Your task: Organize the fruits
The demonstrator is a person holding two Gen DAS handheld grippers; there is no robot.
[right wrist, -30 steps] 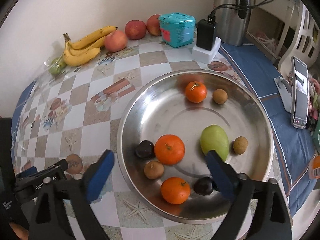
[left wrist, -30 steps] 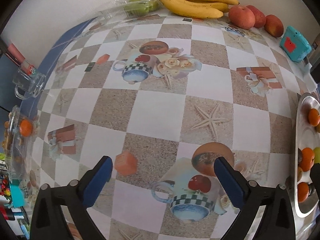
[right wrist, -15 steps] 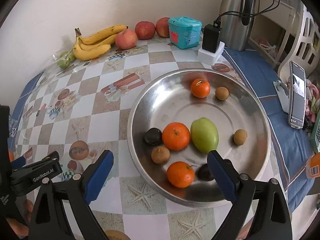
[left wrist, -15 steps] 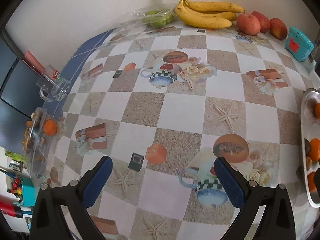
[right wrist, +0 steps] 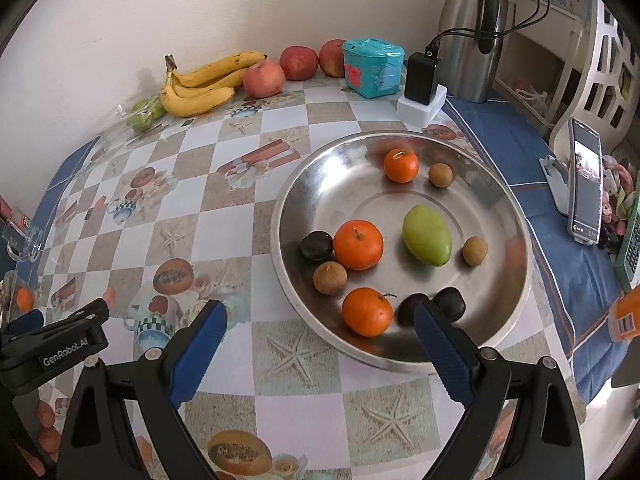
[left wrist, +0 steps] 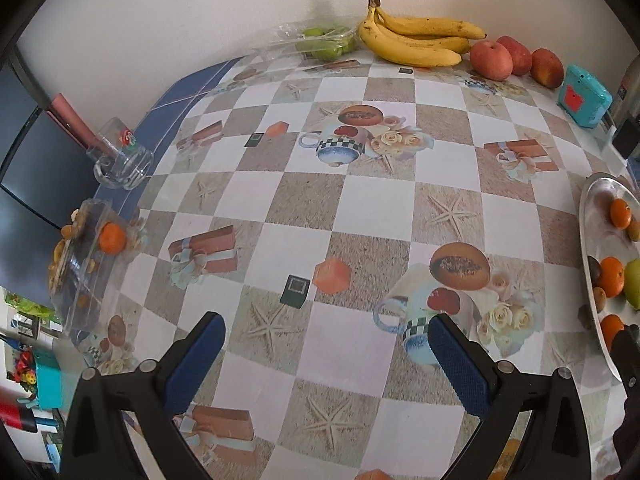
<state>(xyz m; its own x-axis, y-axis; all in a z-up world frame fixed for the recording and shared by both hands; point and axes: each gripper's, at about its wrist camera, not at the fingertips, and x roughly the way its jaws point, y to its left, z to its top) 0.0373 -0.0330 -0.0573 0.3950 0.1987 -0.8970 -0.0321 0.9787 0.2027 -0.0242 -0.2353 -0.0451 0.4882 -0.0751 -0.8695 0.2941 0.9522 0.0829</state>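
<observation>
Clear container (left wrist: 82, 264): at the table's far left edge in the left wrist view, holding 1 orange (left wrist: 112, 238) and some smaller fruit too blurred to name.
Glass mug (left wrist: 120, 154): lying on its side on the blue cloth border, beyond the container.
Left gripper (left wrist: 326, 354): held over the checkered tablecloth (left wrist: 376, 204), its blue-padded jaws wide apart with nothing between them.
Bag of green fruit (left wrist: 324, 42): against the back wall, just left of the bananas.
Bananas (right wrist: 200, 86): 1 bunch by the wall, touching the nearest apple.
Apples (right wrist: 264, 78): 3 reddish ones in a row between the bananas and the teal box.
Right gripper (right wrist: 320, 334): hovering at the near rim of the tray, jaws spread wide and empty; its right fingertip stands in front of the 2 dark fruits.
Metal tray (right wrist: 504, 200): round, on the right half of the table, carrying the loose fruit.
Oranges in tray (right wrist: 358, 244): 3; 1 near the far rim, 1 at the middle-left, 1 at the near rim.
Dark fruits (right wrist: 316, 245): 3; 1 touching the middle orange on its left, 2 side by side at the near rim.
Small brown fruits (right wrist: 329, 277): 3; 1 just below the middle orange, 1 beside the far orange, 1 to the right of the green fruit.
Green fruit (right wrist: 426, 235): oval, lying near the tray's centre.
Teal box (right wrist: 372, 67): by the wall, right of the apples.
Charger block (right wrist: 422, 88): black on a white base, cables running up.
Steel kettle (right wrist: 472, 36): at the back right corner.
Phone (right wrist: 585, 192): upright in a stand on the blue cloth, right of the tray.
</observation>
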